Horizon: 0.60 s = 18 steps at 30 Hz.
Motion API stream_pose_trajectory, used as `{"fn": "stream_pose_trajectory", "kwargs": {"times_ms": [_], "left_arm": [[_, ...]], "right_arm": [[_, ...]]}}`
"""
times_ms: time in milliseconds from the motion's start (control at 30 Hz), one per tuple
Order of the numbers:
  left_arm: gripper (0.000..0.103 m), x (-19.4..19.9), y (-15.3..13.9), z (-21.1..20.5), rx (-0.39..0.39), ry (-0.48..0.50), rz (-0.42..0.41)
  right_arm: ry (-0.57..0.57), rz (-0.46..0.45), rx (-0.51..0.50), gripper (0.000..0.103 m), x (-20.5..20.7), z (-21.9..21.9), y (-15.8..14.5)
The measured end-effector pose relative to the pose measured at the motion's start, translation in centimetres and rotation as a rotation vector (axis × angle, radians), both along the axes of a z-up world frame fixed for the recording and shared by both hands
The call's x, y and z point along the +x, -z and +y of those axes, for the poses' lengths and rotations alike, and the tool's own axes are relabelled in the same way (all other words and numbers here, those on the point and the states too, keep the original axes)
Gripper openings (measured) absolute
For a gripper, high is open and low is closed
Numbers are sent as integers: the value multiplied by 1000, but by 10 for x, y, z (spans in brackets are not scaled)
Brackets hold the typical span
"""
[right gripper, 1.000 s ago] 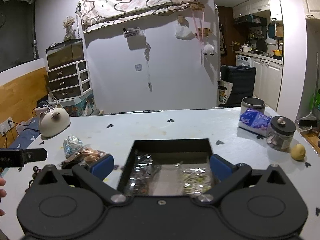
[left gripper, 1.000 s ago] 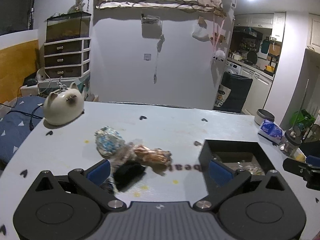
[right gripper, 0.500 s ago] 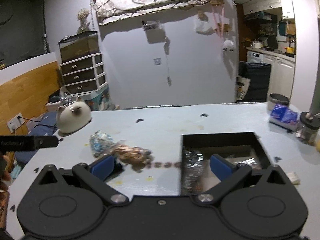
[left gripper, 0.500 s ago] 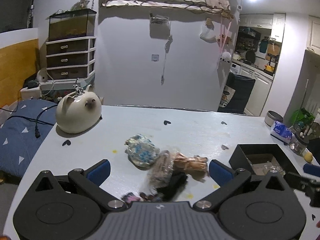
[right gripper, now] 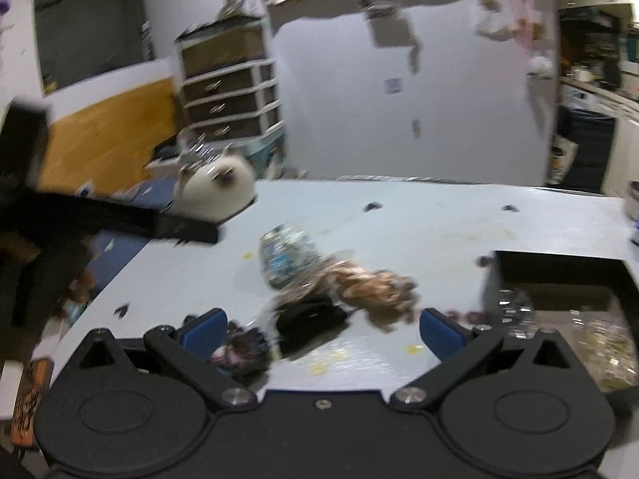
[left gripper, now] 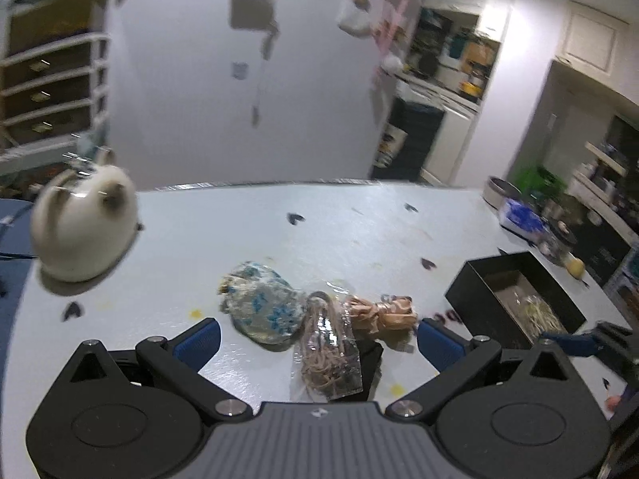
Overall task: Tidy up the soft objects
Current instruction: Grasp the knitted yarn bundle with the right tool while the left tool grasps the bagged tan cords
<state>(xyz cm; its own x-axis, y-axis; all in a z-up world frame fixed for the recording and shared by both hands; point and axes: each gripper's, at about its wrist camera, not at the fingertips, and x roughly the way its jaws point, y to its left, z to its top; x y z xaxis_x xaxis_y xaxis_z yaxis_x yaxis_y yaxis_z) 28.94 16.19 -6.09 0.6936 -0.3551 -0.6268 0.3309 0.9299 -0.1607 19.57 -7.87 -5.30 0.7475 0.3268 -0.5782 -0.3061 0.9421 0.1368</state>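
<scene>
Pale grey table (left gripper: pixel 359 231) across the left wrist view, with little dark heart marks. Left gripper (left gripper: pixel 317 333) near the camera, blue fingers spread wide, pinching nothing. Between the fingers, a clear bag of brown strings (left gripper: pixel 329 353) lying on a black soft thing (left gripper: pixel 369 359). Just beyond, touching it, a blue and white bundle (left gripper: pixel 261 305) on the left and a tan ribbon bundle (left gripper: pixel 381 313) on the right. Far left, a cream cat-shaped pot (left gripper: pixel 82 225). To the right, well apart from the pile, a black box (left gripper: pixel 515 303) with crinkly packets inside. Past the box, a blue packet (left gripper: pixel 521 217), a jar (left gripper: pixel 557 239) and a small yellow fruit (left gripper: pixel 575 266). At the right edge, the blue tip of the other tool.

Blurry in the right wrist view. Right gripper (right gripper: pixel 321 331) also spread wide and holding nothing. Same pile between and beyond its fingers: blue and white bundle (right gripper: pixel 287 255) far, tan ribbon bundle (right gripper: pixel 375 287) right of it, black soft thing (right gripper: pixel 309 319) nearer. By the left finger, a dark purplish bundle (right gripper: pixel 243 353). Black box (right gripper: pixel 559 279) on the right. Cat pot (right gripper: pixel 217 195) far left, and a dark finger of the left gripper (right gripper: pixel 175 229) reaching in from the left.
</scene>
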Motion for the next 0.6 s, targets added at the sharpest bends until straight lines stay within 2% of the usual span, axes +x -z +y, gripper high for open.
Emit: {"fn": "stream_pose_trajectory", "kwargs": {"times_ms": [167,300,500,600], "left_arm": [[103,40,16,2,-22,75,91],[103,68,29,1,-11,81,147],[103,95,42,-1,8,106,209],[95,104,51,-3,13,125,260]], "right_arm": [[-123,51,-19,103,17,31,13],[-187,153,13,103,34,51,27],[-173,326,86,97,67,70,57],[-161,384,121,93,79,77,69]]}}
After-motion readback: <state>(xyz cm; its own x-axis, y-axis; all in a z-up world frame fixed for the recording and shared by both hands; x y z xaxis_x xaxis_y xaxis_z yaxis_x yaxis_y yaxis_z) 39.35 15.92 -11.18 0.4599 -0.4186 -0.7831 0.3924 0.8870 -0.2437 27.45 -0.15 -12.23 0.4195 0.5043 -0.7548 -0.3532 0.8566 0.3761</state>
